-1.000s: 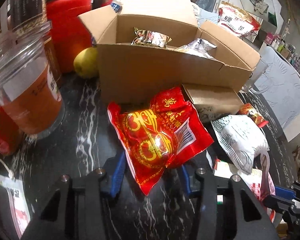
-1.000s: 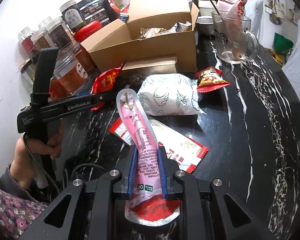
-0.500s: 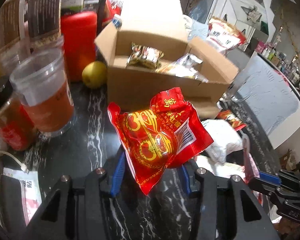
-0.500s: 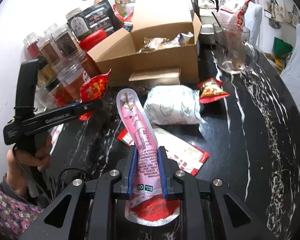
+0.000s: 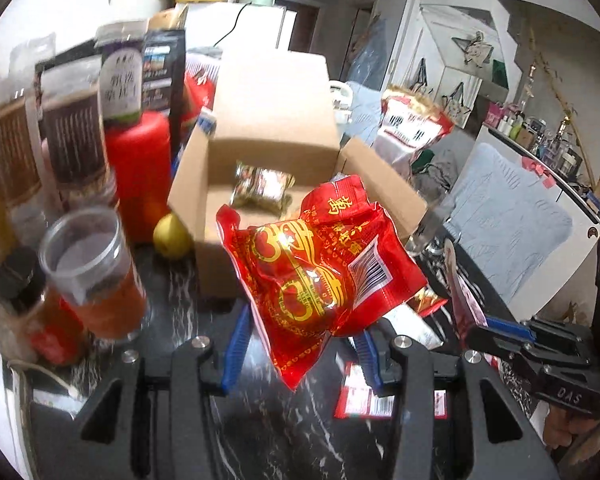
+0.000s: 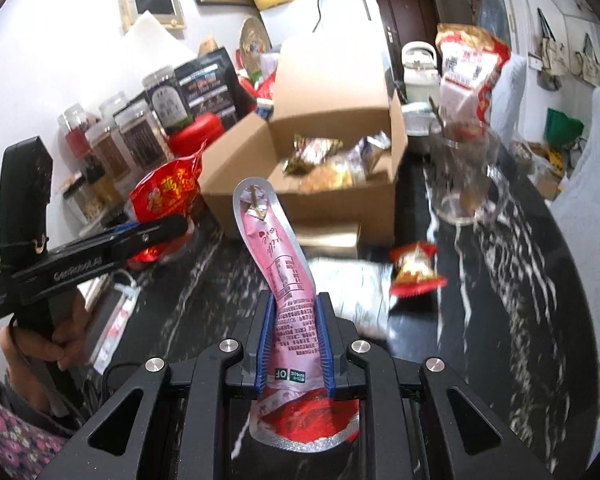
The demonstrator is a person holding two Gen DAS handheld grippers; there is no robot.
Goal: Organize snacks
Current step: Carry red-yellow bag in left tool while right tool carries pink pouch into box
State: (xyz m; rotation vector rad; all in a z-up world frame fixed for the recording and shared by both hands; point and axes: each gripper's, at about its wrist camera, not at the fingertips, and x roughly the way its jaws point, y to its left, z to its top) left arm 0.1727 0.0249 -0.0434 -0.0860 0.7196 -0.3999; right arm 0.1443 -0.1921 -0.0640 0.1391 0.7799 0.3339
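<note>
The red packet (image 5: pixel 320 276) was pinched between the jaws of the left gripper (image 5: pixel 300 344) and hung clear of the worktop (image 5: pixel 180 292); a second earlier it had sat low, just above the dark surface in front of the box (image 5: pixel 228 184). It had since risen to about the level of the box's near wall, and the box's inside, with a wrapped snack (image 5: pixel 262 188) on its floor, came into view behind it. The pink pouch (image 6: pixel 278 280) stood upright, clamped by the jaws of the right gripper (image 6: pixel 296 344), and had been raised likewise, near and to the right of the box. Neither grip had altered. In judgement, both items were lifted and ready to be carried over the box's open top; neither was yet above it. A small red sachet (image 6: pixel 414 268) and a white bag (image 6: pixel 352 292) remained on the worktop, right of the pouch.
</note>
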